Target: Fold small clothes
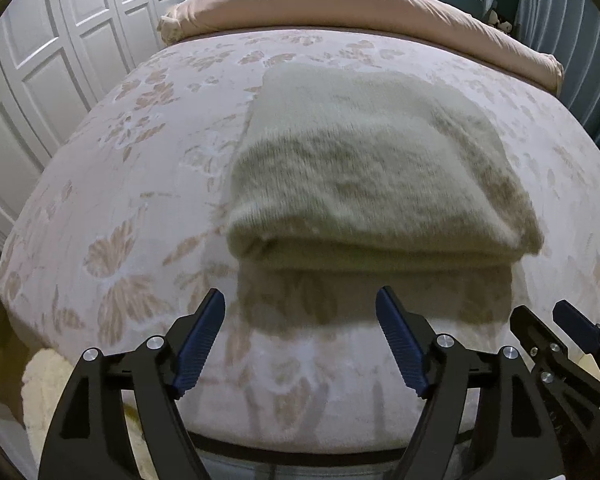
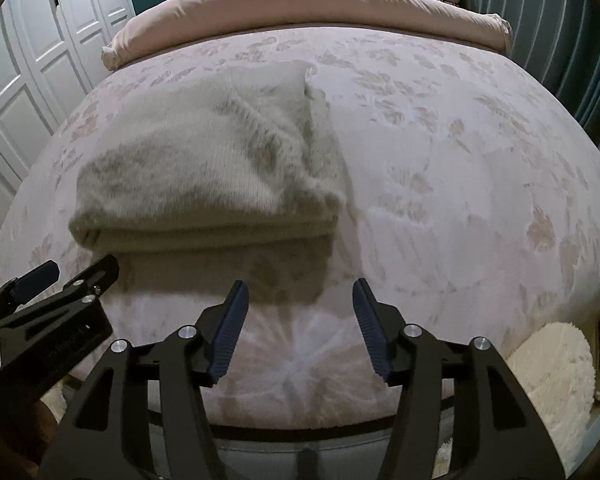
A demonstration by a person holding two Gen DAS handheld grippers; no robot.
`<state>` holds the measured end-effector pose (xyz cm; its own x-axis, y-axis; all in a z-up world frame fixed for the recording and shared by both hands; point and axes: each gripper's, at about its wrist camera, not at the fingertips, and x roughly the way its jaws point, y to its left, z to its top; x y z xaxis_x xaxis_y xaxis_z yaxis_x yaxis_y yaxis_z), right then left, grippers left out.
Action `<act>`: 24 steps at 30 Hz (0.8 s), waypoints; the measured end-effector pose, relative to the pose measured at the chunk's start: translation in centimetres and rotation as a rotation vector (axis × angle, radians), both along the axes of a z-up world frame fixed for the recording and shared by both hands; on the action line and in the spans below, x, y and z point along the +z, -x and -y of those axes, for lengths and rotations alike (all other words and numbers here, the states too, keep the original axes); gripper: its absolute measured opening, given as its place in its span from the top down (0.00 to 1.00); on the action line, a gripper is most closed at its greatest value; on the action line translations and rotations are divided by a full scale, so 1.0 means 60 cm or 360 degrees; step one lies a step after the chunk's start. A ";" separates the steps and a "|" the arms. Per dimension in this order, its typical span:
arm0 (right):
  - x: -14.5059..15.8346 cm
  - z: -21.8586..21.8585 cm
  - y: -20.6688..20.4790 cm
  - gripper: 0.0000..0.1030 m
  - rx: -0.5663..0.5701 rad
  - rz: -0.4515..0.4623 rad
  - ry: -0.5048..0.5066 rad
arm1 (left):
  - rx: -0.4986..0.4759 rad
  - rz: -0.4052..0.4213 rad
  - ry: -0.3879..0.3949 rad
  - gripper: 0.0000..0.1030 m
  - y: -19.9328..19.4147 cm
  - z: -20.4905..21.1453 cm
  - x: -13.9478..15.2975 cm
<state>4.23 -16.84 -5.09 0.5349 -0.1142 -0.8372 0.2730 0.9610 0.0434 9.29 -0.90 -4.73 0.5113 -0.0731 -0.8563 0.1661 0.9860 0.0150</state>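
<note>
Folded sweater (image 1: 372, 172) ahead of both gaping tools (image 1: 300, 340).

Both views are taken from just off the near edge of the pink floral-patterned bed (image 1: 112, 184), low above it and facing along it toward the far edge, where a rolled peach duvet (image 1: 340, 4) is seen. In the left wrist view, the folded cream knitted garment (image 1: 372, 168) is seen close and slightly right of centre; in the right wrist view the same garment (image 2: 204, 164) is seen left of centre. The bed, garment, duvet and white panelled wardrobe doors (image 2: 40, 40) are shared. Each camera's neighbour is caught: the right gripper (image 1: 556, 320) at the lower right edge, the left gripper (image 2: 80, 276) at the lower left.
</note>
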 end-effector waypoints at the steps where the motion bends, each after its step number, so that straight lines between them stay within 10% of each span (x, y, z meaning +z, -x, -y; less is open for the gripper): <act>1: -0.003 -0.002 0.003 0.49 -0.0001 -0.0001 0.0010 | -0.0002 0.0001 0.0003 0.27 0.006 0.001 -0.005; 24: -0.081 -0.017 0.026 0.42 0.0029 -0.0096 0.0032 | 0.0043 -0.0068 -0.0050 0.23 0.028 0.004 -0.085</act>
<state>2.66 -15.84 -9.92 0.4856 -0.1218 -0.8657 0.2571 0.9664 0.0082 7.59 -1.12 -9.85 0.4757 -0.0324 -0.8790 0.1407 0.9893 0.0396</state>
